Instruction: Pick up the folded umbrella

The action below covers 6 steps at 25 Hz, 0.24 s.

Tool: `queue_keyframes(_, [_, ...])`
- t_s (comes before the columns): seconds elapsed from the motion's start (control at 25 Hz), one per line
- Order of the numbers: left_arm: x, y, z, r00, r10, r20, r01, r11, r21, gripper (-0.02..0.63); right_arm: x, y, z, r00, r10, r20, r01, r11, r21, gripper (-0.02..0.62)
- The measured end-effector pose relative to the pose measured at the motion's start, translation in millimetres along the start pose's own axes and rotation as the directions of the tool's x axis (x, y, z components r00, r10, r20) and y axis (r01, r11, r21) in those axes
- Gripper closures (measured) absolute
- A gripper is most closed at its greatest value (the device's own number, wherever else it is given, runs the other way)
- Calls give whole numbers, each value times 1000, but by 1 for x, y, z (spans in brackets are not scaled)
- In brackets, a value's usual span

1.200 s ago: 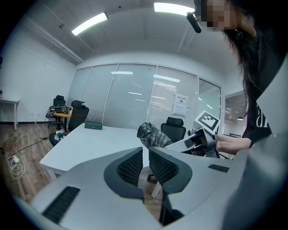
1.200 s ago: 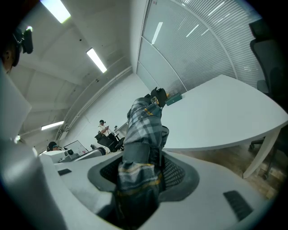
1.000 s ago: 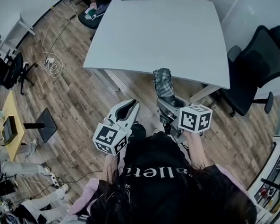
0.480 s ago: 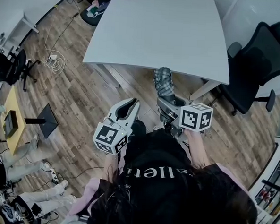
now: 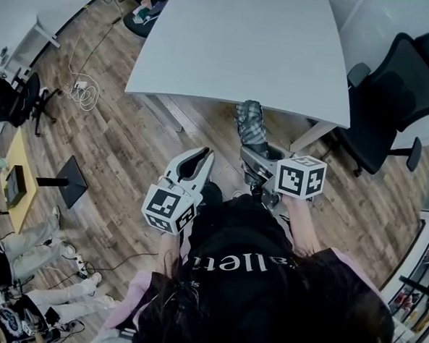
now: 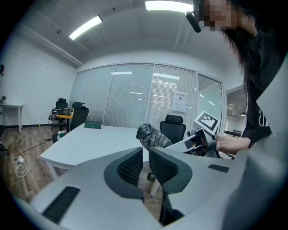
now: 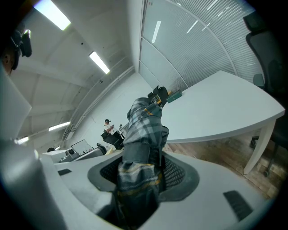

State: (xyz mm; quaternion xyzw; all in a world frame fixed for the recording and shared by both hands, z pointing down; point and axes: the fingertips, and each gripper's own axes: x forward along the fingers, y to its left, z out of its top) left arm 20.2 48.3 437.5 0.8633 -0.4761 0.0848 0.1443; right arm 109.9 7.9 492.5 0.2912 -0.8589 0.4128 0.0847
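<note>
The folded umbrella of grey-green plaid fabric (image 5: 251, 124) is off every surface. It is carried in the air above the wood-plank floor (image 5: 121, 154), just in front of the near edge of the white rectangular table (image 5: 243, 53). The right gripper (image 5: 257, 159) pinches it: in the right gripper view the two ribbed pads of that gripper (image 7: 143, 174) press on the lower part of the bundle (image 7: 141, 130), and most of its length projects forward past the jaws. The left gripper (image 5: 199, 160) carries nothing. Its fingers (image 6: 131, 166) stand almost together with only a slim gap between them, and nothing lies in that gap. Hazards, as judged from this state:

- The grip bears on loose cloth, not on a rigid core, so the sleeve may creep or the bundle may slide out under a quick swing.
- The hold sits near one end, so the free length can droop or pivot in the pads.
- The projecting tip is close to the table edge and may strike it if pushed forward.
- The black office chair (image 5: 393, 91) stands clear to the right.

Legible writing is scarce:

- White lettering on the person's black shirt (image 5: 231, 262) shows only a fragment like "allet".
- The gripper cubes carry square black-and-white markers, no text.
- A paper notice on the glass wall (image 6: 179, 101) is too small to read.
- No brand shows on the umbrella.
</note>
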Motion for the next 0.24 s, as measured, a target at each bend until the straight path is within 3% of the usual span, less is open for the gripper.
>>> queue_keyframes(0.24, [3, -1, -1, 1000, -1, -14, 1, 1000, 6, 548, 0, -2, 2, 1000, 7, 4, -7, 1000, 7, 371])
